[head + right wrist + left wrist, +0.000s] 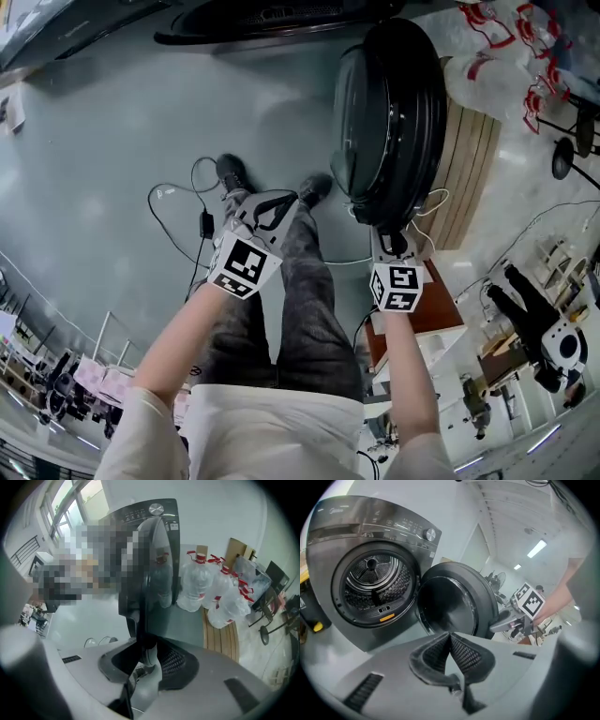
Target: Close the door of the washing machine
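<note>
While the right tool [148,645] pinches the rim of the door [389,112], swung wide from the washing machine [351,515], and the left tool [450,637] sits closed, empty, that thin hold could slip mid-swing.

Grey floor [94,187], wooden pallet [473,159]

**Almost nothing to read**

The washing machine [321,564] has a tiny brand word [329,510] at the top left corner of its panel. It looks like "Midea", but it is too small to be sure. The orange sticker [386,618] under the drum hole and the white label [432,554] below the knob are too small to read. One cube [244,264] and the other cube [397,286] show black-and-white squares, not letters.
</note>
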A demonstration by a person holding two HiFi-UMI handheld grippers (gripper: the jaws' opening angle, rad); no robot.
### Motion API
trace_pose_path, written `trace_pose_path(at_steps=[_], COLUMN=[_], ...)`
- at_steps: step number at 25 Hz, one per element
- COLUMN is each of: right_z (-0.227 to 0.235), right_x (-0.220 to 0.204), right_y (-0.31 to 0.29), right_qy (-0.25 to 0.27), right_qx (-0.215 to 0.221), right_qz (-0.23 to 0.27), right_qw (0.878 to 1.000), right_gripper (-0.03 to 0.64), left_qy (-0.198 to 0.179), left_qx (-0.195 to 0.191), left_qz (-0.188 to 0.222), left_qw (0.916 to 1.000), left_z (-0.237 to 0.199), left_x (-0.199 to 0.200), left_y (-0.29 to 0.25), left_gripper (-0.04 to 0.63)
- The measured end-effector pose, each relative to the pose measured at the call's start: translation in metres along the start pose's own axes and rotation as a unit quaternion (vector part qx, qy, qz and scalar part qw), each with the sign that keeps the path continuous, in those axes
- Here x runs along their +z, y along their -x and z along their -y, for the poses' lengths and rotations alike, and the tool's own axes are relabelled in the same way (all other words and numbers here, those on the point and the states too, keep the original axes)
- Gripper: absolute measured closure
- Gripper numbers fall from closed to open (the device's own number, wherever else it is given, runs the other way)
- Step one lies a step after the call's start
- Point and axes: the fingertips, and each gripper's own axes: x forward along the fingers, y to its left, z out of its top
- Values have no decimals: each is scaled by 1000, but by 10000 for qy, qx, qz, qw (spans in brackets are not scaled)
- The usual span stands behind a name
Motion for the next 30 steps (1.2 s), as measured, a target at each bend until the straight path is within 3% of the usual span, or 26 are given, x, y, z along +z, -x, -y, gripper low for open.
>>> trace_pose_path(at_steps=[7, 14, 21, 30], right_z=[-79, -150, -203, -254], right_x=[23, 57, 98, 144], right_y=[-24, -51, -76, -106], right_qy=[-221, -695, -851, -323], right_qx=[401, 713, 968, 1340], right_qz=[-121, -98, -96, 4], right_qw=[9989, 9950, 9916, 9905], right_gripper=[460, 431, 417, 403], left_qy=[43, 185, 412, 652], left_qx=[29, 332, 652, 819], left_qz=[-69, 26, 120, 217], left_qw=[10000, 9993, 9969, 9943], left_z=[-37, -97, -145, -170], left_x=[-19, -34, -44, -54], left_y=[38, 81, 108, 126], left_gripper=[586, 586, 586, 586])
